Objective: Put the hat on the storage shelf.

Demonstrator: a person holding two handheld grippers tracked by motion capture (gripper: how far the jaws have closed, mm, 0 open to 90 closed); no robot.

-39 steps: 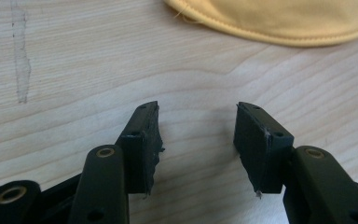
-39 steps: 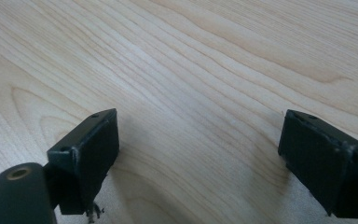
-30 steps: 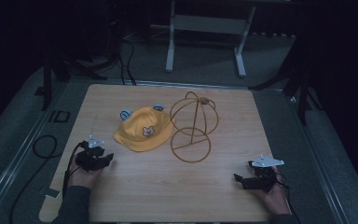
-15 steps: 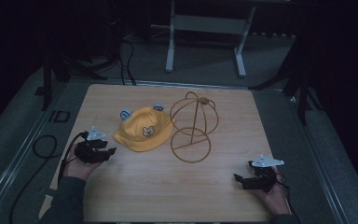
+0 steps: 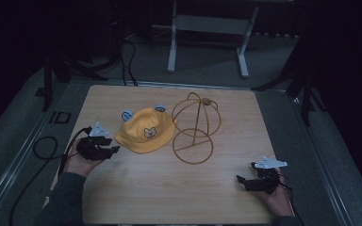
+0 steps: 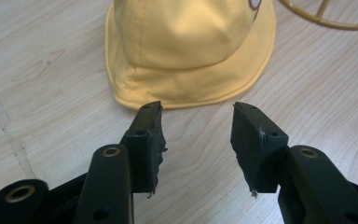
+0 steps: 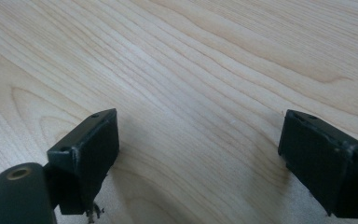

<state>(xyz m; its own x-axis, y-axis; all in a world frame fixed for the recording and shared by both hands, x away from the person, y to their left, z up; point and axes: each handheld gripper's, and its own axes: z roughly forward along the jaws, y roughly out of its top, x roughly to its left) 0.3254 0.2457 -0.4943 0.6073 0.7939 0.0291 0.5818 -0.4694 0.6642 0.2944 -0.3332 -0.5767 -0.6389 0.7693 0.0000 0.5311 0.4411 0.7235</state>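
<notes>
At the table's (image 5: 136,197) left edge, the left gripper (image 5: 114,145) is raised just beside the yellow hat (image 5: 146,136), jaws apart with nothing between them, aimed at its brim. Right of the hat stands the wire hat stand (image 5: 195,129). Far right, the right gripper (image 5: 240,181) rests low, jaws wide apart over bare wood.

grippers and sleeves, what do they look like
Both grippers are black: the left gripper and the right gripper each carry a pale grey three-cornered plate on top. A black cable trails from the left one. Fingers are blocky with brass rivets. The left sleeve is dark.
</notes>
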